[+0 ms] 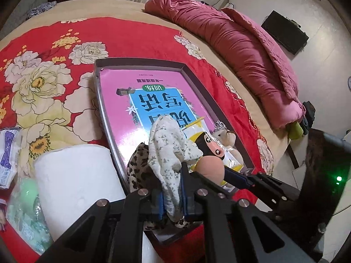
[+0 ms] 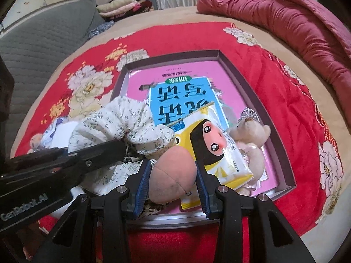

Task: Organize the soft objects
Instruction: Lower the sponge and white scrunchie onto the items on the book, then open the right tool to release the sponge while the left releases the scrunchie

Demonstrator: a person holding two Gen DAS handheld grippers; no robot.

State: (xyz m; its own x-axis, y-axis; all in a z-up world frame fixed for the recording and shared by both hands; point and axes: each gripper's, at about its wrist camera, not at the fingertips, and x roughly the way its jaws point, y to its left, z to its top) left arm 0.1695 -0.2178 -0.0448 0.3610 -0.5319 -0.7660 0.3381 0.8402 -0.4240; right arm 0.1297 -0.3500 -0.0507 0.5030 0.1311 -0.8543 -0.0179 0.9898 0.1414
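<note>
A shallow grey box (image 1: pixel 140 62) (image 2: pixel 283 131) lined with a pink book lies on the red floral bedspread. My left gripper (image 1: pixel 172 188) is shut on a white floral cloth (image 1: pixel 169 151), held over the box's near corner; the cloth also shows in the right wrist view (image 2: pixel 114 120). A leopard-print cloth (image 1: pixel 138 166) lies under it. My right gripper (image 2: pixel 173 175) is shut on a peach plush ball (image 2: pixel 173 175), also seen in the left wrist view (image 1: pixel 211 167). A yellow tissue pack with a cartoon face (image 2: pixel 217 151) and a small crowned teddy bear (image 2: pixel 252 135) lie in the box.
A white paper roll (image 1: pixel 76 175), a green packet (image 1: pixel 26 214) and a blue-white packet (image 1: pixel 8 151) lie left of the box. A pink quilt (image 1: pixel 241 50) is bunched along the bed's far right. Folded blankets (image 2: pixel 122 6) are stacked at the back.
</note>
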